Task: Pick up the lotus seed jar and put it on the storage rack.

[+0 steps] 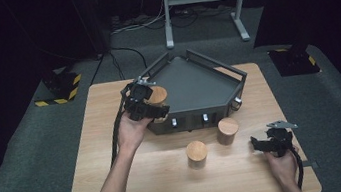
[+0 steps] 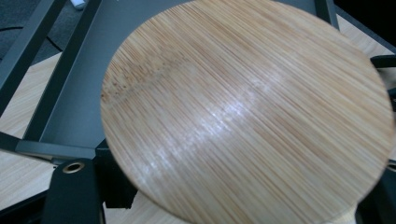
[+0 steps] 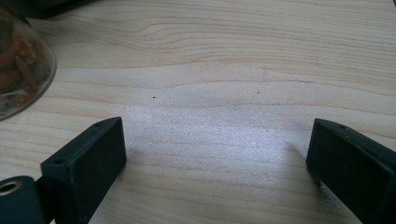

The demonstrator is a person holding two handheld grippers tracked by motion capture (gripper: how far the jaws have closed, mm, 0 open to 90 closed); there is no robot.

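Note:
My left gripper (image 1: 156, 107) is shut on a jar with a round bamboo lid (image 1: 157, 94), held above the left front corner of a dark grey five-sided tray (image 1: 196, 79). That lid (image 2: 243, 107) sits close up in the left gripper view, with the tray's rails behind it. Two more bamboo-lidded jars stand on the wooden table, one (image 1: 196, 151) in front of the tray and one (image 1: 228, 128) nearer its front wall. My right gripper (image 1: 262, 144) rests low at the table's right, open, with bare wood between its jaws (image 3: 215, 163). A glass jar (image 3: 21, 65) with brownish contents stands off to its left.
The tray has raised rails and small knobs on its front wall (image 1: 189, 121). The table's right edge (image 1: 295, 134) runs close beside my right hand. Beyond the table, a metal stand (image 1: 205, 0) and hazard-striped bases (image 1: 61, 88) sit on the grey floor.

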